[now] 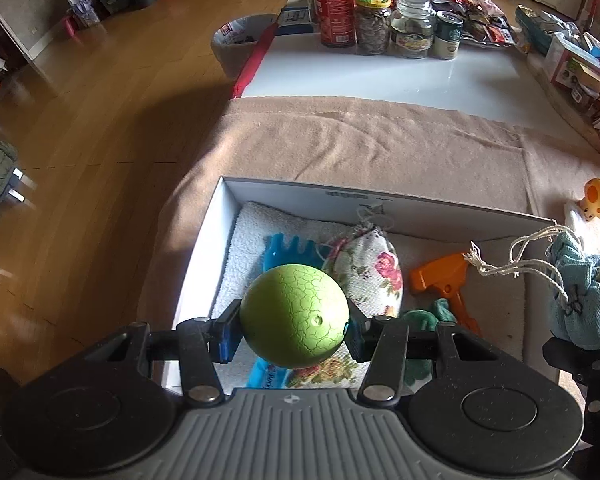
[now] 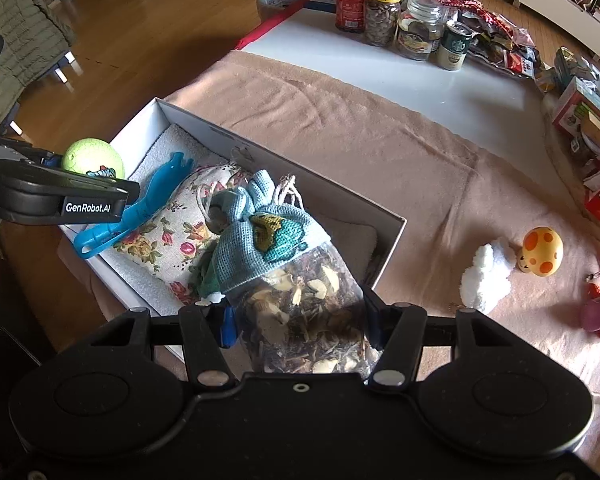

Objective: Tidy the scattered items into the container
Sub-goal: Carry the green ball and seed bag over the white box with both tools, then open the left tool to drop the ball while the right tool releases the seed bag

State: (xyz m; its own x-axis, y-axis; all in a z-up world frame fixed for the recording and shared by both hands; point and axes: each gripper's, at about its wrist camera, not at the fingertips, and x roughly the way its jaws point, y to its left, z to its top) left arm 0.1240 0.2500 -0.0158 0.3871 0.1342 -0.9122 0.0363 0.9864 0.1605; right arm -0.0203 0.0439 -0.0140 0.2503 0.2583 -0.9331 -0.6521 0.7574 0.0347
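Observation:
My left gripper (image 1: 294,330) is shut on a green crackled egg (image 1: 294,316), held above the left part of the white box (image 1: 379,196). That egg (image 2: 92,158) also shows at the left of the right wrist view, above the box (image 2: 276,164). My right gripper (image 2: 296,326) is shut on a clear pouch of dried herbs with a blue knitted top (image 2: 296,280), over the box's near side. Inside the box lie a floral pouch (image 1: 369,268), a blue rake (image 2: 148,208), an orange toy hammer (image 1: 445,280) and a green cloth (image 1: 423,320) on a white towel (image 1: 248,248).
The box rests on a tan blanket (image 2: 379,140). To its right lie a white fluffy toy (image 2: 485,276), a yellow mushroom toy (image 2: 541,256) and a pink egg with red trim (image 2: 597,312). Jars and cans (image 2: 399,16) stand at the table's far end.

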